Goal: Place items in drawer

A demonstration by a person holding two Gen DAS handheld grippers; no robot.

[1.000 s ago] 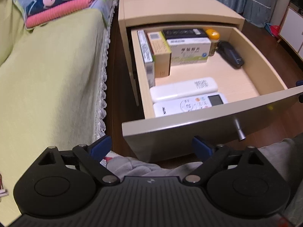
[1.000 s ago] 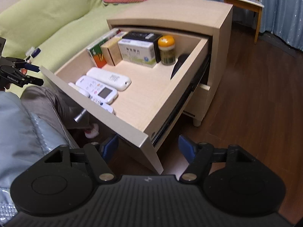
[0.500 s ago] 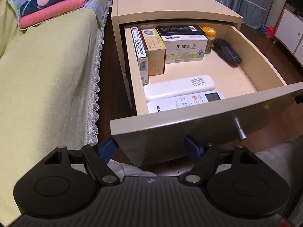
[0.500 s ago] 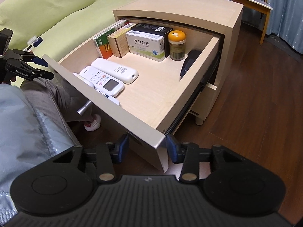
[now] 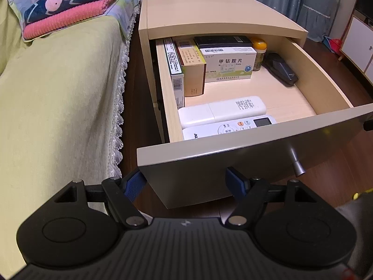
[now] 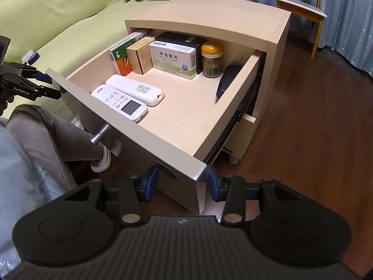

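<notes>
My left gripper (image 5: 185, 183) sits low at the drawer front's left corner, jaws spread wide, holding nothing. The drawer (image 5: 233, 163) is pulled out from the nightstand (image 5: 209, 16), holding boxes (image 5: 227, 64), two remotes (image 5: 221, 112) and a jar (image 6: 211, 59). A knob (image 6: 100, 134) sticks out of the front. My right gripper (image 6: 180, 182) straddles the front's right corner, jaws partly parted, empty.
</notes>
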